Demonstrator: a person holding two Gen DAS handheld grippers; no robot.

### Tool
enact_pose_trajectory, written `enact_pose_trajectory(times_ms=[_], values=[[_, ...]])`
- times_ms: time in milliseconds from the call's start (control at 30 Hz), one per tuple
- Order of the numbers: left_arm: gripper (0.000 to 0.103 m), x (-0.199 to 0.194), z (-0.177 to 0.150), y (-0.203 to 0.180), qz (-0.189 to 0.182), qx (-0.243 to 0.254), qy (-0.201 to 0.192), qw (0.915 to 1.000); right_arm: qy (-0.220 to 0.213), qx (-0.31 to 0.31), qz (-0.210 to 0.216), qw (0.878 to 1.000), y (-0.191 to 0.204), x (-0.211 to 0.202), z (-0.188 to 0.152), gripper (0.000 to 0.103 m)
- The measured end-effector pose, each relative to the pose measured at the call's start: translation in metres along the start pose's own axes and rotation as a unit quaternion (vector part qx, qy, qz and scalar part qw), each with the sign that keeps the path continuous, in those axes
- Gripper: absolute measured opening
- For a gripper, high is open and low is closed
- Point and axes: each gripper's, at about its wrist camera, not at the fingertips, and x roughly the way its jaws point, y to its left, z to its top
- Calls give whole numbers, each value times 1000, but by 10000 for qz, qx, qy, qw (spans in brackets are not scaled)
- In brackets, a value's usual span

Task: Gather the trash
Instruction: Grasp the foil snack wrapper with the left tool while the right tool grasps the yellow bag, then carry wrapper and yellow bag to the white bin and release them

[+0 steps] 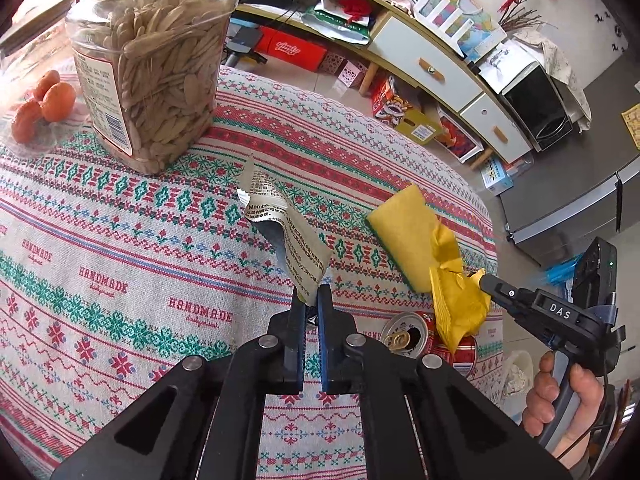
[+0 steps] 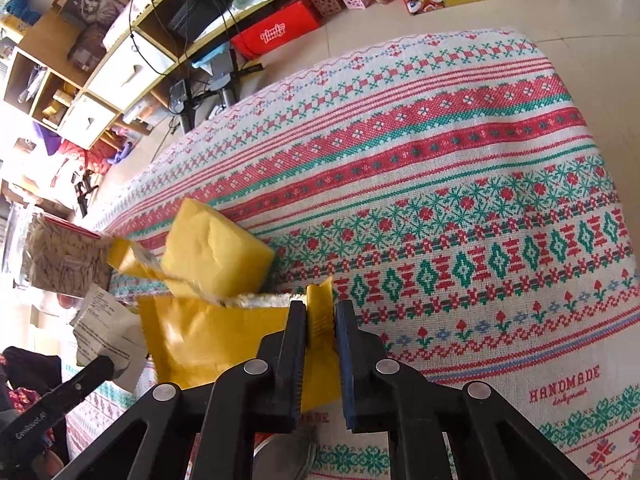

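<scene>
My left gripper [image 1: 311, 294] is shut on the lower corner of a crumpled beige wrapper [image 1: 286, 226] printed with small text, which stands lifted off the patterned tablecloth [image 1: 120, 240]. My right gripper [image 2: 321, 310] is shut on an edge of a torn yellow wrapper [image 2: 208, 340]. In the left wrist view that yellow wrapper [image 1: 456, 300] hangs from the right gripper [image 1: 482, 278] at the right, above an opened red drink can [image 1: 416, 338]. A yellow sponge [image 1: 404, 232] with a green underside lies on the cloth just beyond; the right wrist view shows the sponge [image 2: 216, 248] behind the wrapper.
A clear jar of pale seeds [image 1: 152, 68] stands at the table's far left, with small oranges [image 1: 44, 106] beside it. The table's far edge drops to a tiled floor with a cluttered low cabinet [image 1: 432, 64], boxes and a microwave [image 1: 536, 108]. A hand [image 1: 560, 400] grips the right tool's handle.
</scene>
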Motion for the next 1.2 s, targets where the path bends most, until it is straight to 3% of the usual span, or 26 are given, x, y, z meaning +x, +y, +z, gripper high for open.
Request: enact_pose_trajectory(times_ms=[133,300,567,900,1200], values=[[4,-21,-10,-5,-112,105,-63,9999,-300,-246,-162,9991,9,-32,-2,11],[4,-48,-21,-18,-259,280,-188,9991,-696,-519,-881,9923,6,-64,-7,11],[4,-82,-63,-51,-697,739,-208,9946,-957,-489,-1012,9890,-11,-110,-26,11],[4,-83,-120,-124,-1123,1716,180,9786,-1215,-614,-1516,9790,-40,-167,-59,11],[4,-62,-166,-172,-1366,2113,563,9662,-1237,-367,-2011,9710,-96,-204,-95,11]])
